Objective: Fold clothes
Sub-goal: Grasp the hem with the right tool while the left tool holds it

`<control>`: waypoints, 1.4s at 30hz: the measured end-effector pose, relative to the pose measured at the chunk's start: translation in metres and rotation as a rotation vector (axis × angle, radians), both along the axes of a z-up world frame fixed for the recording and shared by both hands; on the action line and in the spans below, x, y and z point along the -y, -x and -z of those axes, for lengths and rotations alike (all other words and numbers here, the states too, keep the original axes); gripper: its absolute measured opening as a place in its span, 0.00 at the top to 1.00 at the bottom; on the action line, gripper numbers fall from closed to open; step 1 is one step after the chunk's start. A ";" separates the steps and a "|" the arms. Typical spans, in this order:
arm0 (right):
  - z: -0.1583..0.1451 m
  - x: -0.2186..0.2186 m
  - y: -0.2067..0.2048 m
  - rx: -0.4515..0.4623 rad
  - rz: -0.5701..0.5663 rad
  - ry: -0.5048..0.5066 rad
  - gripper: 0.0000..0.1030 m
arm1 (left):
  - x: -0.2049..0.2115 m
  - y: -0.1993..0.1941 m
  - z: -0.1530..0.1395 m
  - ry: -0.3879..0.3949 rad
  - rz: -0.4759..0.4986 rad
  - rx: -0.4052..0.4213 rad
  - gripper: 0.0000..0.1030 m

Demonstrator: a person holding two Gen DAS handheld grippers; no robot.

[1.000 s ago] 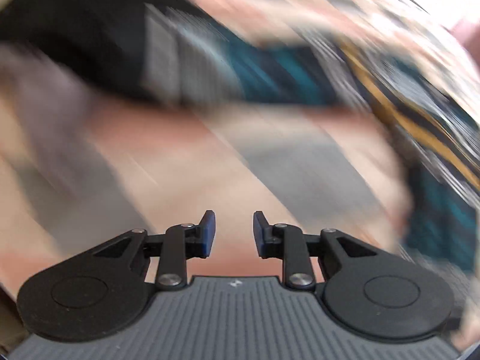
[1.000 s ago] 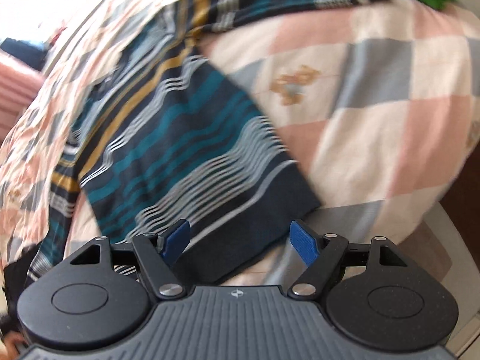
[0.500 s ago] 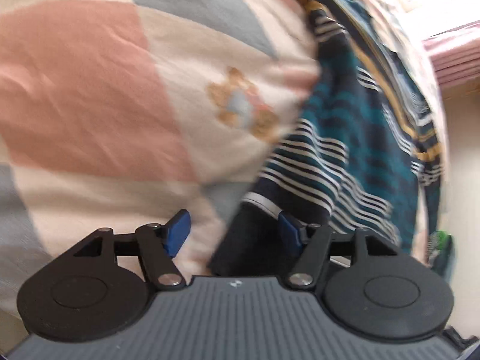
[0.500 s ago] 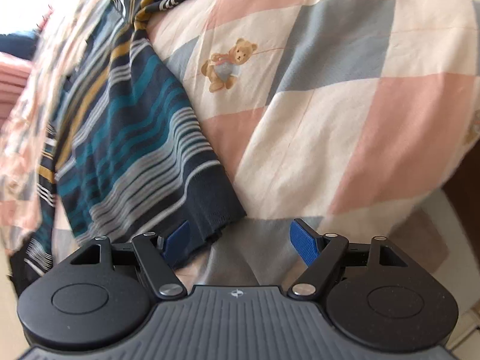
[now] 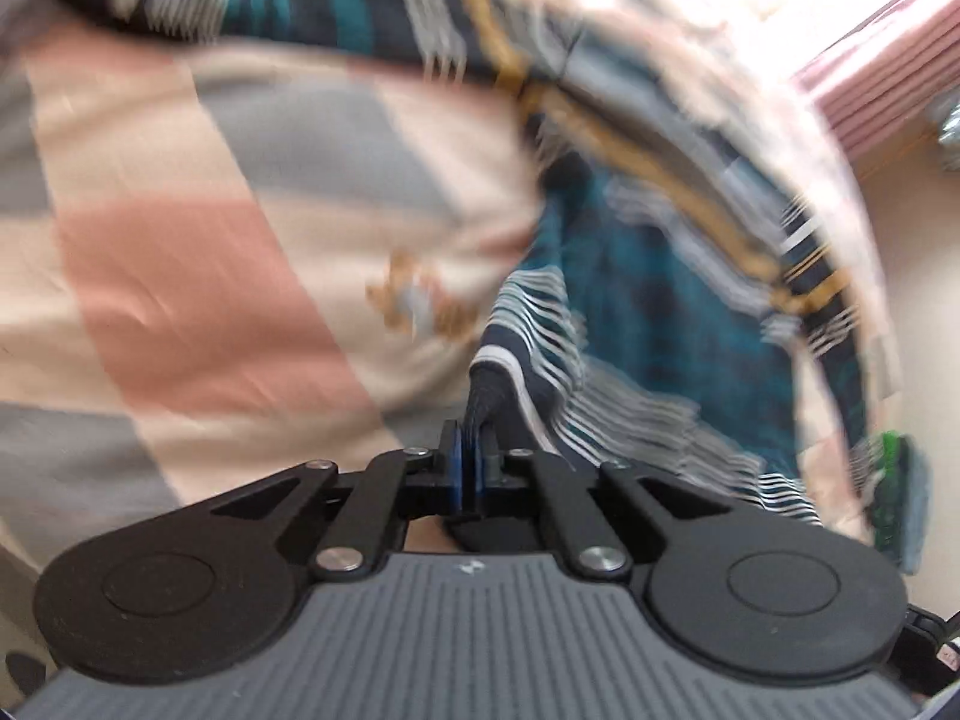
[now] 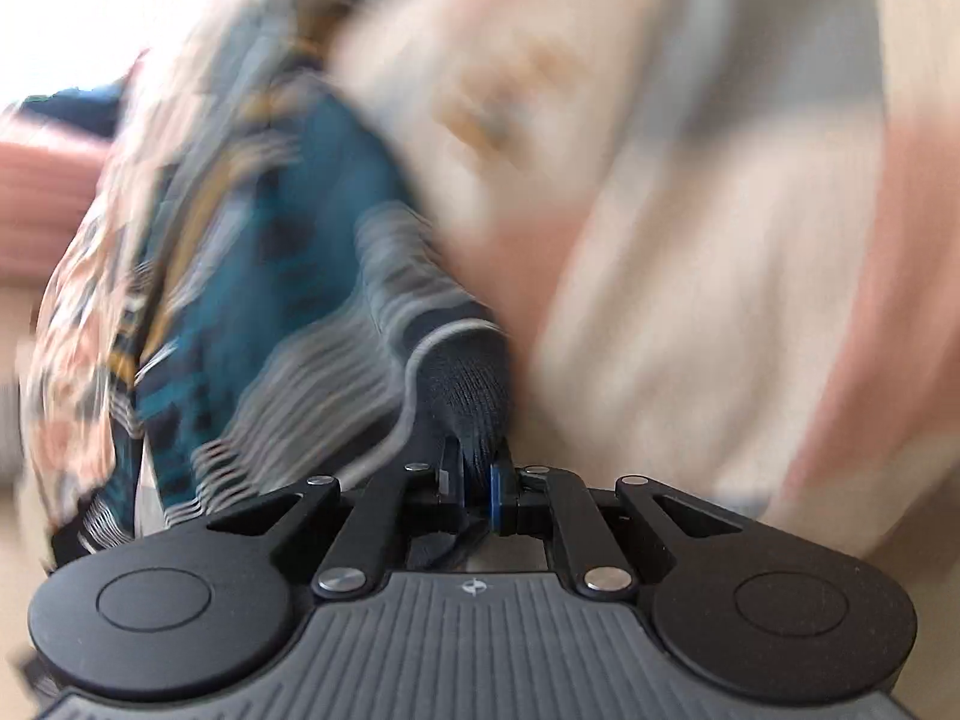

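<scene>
Hand-held gripper (image 5: 467,456) pinching striped sweater (image 5: 660,312), checked bedspread (image 5: 198,282)

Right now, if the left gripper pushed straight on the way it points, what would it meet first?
The left gripper is already shut on the striped sweater hem, so it would push into that bunched fabric first, with the checked bedsheet probably right beneath; blur hides depth.

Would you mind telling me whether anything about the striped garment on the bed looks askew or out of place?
Nothing looks damaged. The striped sweater lies rumpled and unfolded across the checked bedspread, one long part trailing off alone. The left gripper and right gripper each pinch its dark ribbed hem, which suits folding.
</scene>
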State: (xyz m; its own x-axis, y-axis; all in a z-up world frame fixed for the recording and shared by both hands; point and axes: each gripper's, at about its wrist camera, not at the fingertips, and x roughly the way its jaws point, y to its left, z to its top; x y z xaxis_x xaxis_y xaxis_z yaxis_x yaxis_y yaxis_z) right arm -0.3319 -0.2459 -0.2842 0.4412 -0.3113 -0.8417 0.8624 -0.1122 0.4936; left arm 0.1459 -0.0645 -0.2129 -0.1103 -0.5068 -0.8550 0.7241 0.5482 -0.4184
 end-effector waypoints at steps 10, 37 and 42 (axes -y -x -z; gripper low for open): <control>-0.046 -0.054 -0.097 -0.508 -0.826 0.196 0.65 | 0.000 0.013 0.054 -0.421 0.087 0.213 1.00; 0.090 -0.013 0.029 0.228 0.095 -0.199 0.79 | 0.056 -0.032 0.117 -0.238 0.067 -0.024 0.78; 0.058 -0.007 0.030 0.236 0.033 -0.147 0.94 | 0.039 -0.025 0.084 -0.146 0.117 -0.044 0.96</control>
State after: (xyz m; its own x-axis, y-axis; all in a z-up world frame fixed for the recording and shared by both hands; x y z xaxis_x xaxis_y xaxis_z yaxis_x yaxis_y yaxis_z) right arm -0.3622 -0.2393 -0.3418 0.6220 -0.2110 -0.7540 0.7204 -0.2230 0.6567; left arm 0.1709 -0.1040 -0.2971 -0.2003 -0.3596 -0.9113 0.7694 0.5181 -0.3736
